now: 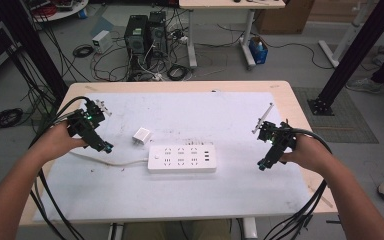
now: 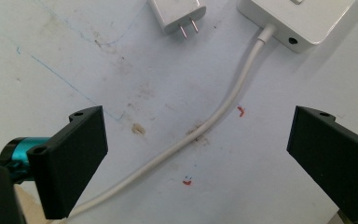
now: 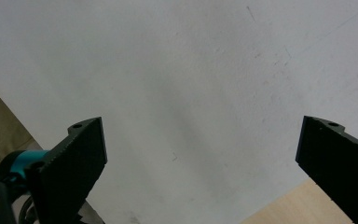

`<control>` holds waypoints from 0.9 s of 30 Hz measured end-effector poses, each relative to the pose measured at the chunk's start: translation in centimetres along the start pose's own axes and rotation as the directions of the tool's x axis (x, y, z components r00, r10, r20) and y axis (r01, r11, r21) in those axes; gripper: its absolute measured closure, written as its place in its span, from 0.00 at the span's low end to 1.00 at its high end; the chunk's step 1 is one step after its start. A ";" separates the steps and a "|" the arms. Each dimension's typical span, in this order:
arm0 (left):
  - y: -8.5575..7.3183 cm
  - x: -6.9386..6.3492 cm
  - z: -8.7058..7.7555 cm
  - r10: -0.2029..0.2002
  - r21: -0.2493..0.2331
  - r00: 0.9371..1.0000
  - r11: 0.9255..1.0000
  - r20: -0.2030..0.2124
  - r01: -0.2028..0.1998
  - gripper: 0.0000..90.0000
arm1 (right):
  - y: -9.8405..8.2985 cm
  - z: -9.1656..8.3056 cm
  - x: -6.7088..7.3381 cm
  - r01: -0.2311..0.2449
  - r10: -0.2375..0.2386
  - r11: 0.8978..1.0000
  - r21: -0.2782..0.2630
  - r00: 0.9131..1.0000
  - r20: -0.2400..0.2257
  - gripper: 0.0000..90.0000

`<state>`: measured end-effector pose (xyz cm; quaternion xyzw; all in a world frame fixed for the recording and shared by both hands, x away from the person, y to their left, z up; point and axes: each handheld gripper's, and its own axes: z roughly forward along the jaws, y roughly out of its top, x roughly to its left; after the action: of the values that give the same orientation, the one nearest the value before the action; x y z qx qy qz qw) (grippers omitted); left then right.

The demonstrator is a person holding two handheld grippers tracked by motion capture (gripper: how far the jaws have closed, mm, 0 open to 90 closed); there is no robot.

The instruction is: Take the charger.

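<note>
A white power strip lies in the middle of the white mat, its cable running left. Just behind its left end lies a small white plug adapter. My left gripper hovers at the mat's left, open, with nothing between its jaws. The left gripper view looks down on the cable, the adapter with its two prongs, and the strip's corner. My right gripper hangs open over the mat's right side; between its jaws lies bare mat.
The wooden table's edge frames the white mat. Beyond the table stand computer towers, tangled floor cables and black frame posts. Thick cable bundles trail from both grippers toward the near edge.
</note>
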<state>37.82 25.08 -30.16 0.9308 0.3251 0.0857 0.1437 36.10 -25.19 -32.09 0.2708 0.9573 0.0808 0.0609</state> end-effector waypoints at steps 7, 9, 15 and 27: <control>0.0 0.2 0.0 -0.007 -0.012 1.000 1.000 -0.007 0.007 0.06 | 0.1 0.1 -0.3 0.002 -0.002 1.000 -0.004 1.000 0.000 0.01; 0.1 0.2 0.1 -0.005 -0.010 1.000 1.000 -0.010 0.005 0.06 | 0.0 0.1 -0.5 -0.006 0.006 1.000 -0.009 1.000 0.002 0.01; 0.1 -0.1 -0.2 -0.026 -0.022 0.999 0.999 -0.025 0.026 0.05 | -0.1 0.0 -0.5 -0.001 0.001 1.000 -0.017 1.000 0.000 0.01; 0.0 0.2 0.0 -0.170 -0.035 0.985 0.985 -0.019 0.170 0.06 | 0.2 0.3 -0.2 0.004 -0.003 1.000 -0.017 1.000 0.005 0.01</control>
<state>37.95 25.23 -30.16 0.8961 0.4034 0.0887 0.1625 36.45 -25.10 -32.31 0.2687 0.9569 0.0885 0.0656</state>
